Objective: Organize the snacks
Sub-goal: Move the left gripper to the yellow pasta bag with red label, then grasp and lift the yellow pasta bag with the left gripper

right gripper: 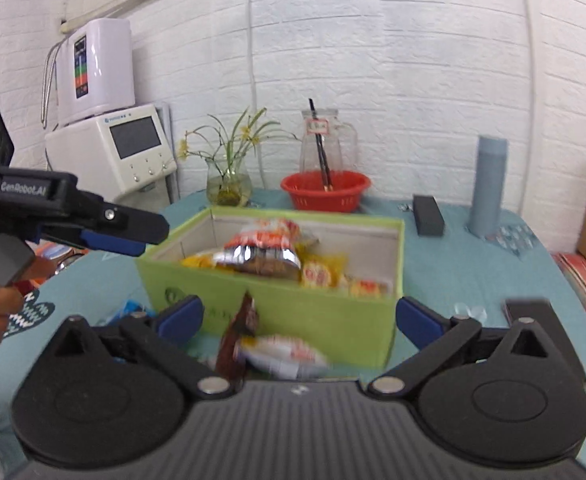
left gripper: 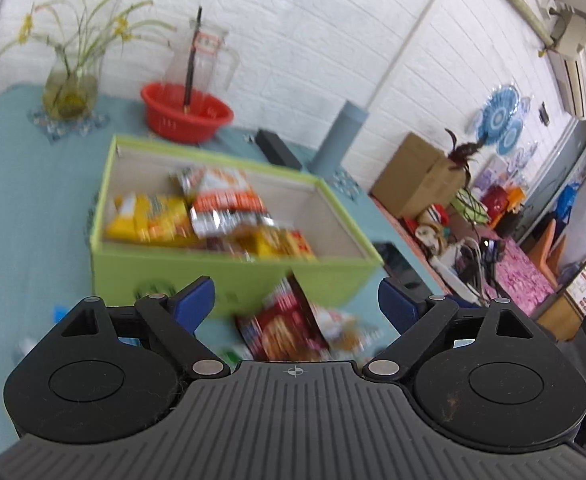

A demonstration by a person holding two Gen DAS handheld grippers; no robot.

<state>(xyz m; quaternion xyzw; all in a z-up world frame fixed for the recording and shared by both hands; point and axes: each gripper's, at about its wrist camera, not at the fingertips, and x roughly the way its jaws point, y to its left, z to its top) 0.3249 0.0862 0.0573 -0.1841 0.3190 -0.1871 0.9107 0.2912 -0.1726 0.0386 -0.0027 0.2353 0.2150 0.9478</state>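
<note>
**Both grippers spread wide over loose snack packets by the green box**

The left gripper (left gripper: pixel 296 302) has its jaws wide apart, nothing clamped; a red snack packet (left gripper: pixel 283 328) lies on the teal worktop (left gripper: pixel 25 208) just beyond them, in front of the green box (left gripper: pixel 229 280); the right gripper (right gripper: pixel 299 318) is likewise spread and empty, with a brown packet (right gripper: pixel 237 340) and a white packet (right gripper: pixel 289 354) between its fingers on the worktop; the box holds yellow packets (left gripper: pixel 153 220) and an orange-and-silver packet (left gripper: pixel 225 208); behind it stands a red basket (right gripper: pixel 326 190).
</note>
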